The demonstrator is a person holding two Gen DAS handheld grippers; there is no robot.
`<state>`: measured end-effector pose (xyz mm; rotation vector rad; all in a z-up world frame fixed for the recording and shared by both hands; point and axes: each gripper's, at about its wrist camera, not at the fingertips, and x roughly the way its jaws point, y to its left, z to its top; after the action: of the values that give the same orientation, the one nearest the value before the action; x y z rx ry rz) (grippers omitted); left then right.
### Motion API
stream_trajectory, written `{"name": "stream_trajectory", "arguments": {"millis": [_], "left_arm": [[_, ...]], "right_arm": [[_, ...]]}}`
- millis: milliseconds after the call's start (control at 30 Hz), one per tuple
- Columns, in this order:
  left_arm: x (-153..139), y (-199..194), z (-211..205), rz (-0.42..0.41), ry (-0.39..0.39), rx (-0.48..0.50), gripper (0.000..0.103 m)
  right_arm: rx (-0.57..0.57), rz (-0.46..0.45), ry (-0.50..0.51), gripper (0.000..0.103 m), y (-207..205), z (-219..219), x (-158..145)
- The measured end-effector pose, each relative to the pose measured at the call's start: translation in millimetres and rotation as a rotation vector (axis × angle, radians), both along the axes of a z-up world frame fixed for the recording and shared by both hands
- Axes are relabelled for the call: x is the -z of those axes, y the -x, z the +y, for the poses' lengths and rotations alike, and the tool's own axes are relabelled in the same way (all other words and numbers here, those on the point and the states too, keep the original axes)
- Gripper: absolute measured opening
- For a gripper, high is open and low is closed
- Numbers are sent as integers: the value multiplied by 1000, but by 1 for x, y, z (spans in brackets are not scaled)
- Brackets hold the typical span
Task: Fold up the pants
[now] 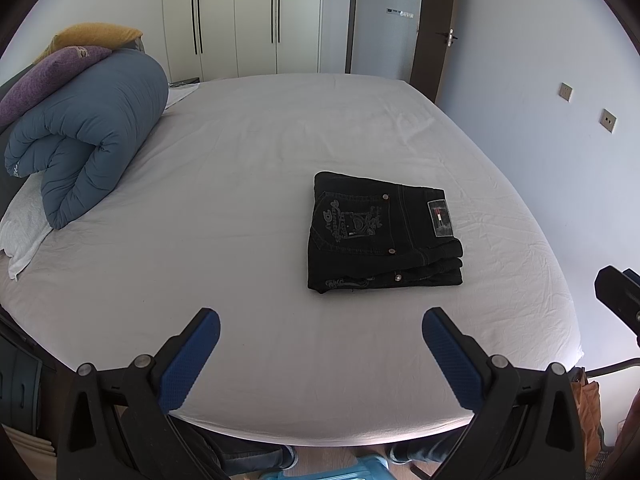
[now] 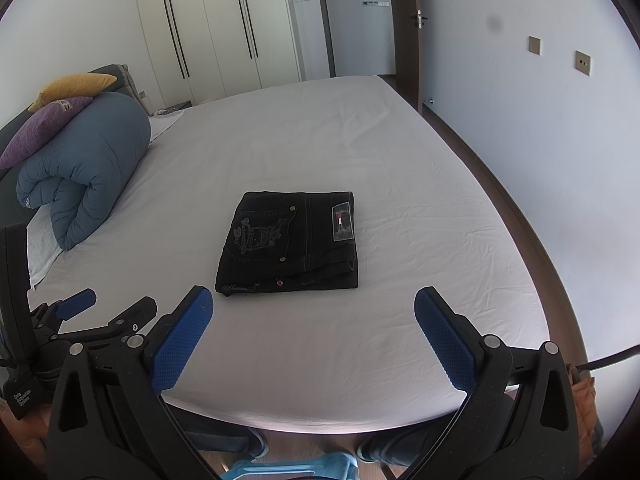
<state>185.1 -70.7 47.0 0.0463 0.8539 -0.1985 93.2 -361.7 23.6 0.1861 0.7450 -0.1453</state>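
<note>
Black jeans (image 1: 380,236) lie folded in a compact rectangle on the white bed sheet (image 1: 248,168), back pocket embroidery and label patch facing up. They also show in the right wrist view (image 2: 290,242). My left gripper (image 1: 320,334) is open and empty, held above the bed's near edge, short of the jeans. My right gripper (image 2: 314,312) is open and empty, also near the front edge just before the jeans. The left gripper's blue finger (image 2: 76,304) shows at the left of the right wrist view.
A rolled blue duvet (image 1: 88,136) with purple and yellow pillows (image 1: 52,76) sits at the bed's left. White wardrobes (image 1: 240,16) and a doorway stand behind. A wall runs along the right. A blue stool (image 2: 296,466) and feet are below the bed edge.
</note>
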Motion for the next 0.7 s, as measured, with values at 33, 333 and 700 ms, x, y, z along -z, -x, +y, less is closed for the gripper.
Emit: {"name": "stream_trajectory", "arguments": {"millis": [33, 333, 700], "left_arm": [[0, 0, 0, -1, -2, 0, 103], [3, 2, 2, 4, 1, 3, 103], [5, 4, 3, 9, 0, 4, 103]], "right_arm": [[0, 0, 0, 103, 0, 0, 0], [-1, 2, -4, 103, 0, 0, 2], [-3, 6, -6, 103, 1, 0, 5]]}}
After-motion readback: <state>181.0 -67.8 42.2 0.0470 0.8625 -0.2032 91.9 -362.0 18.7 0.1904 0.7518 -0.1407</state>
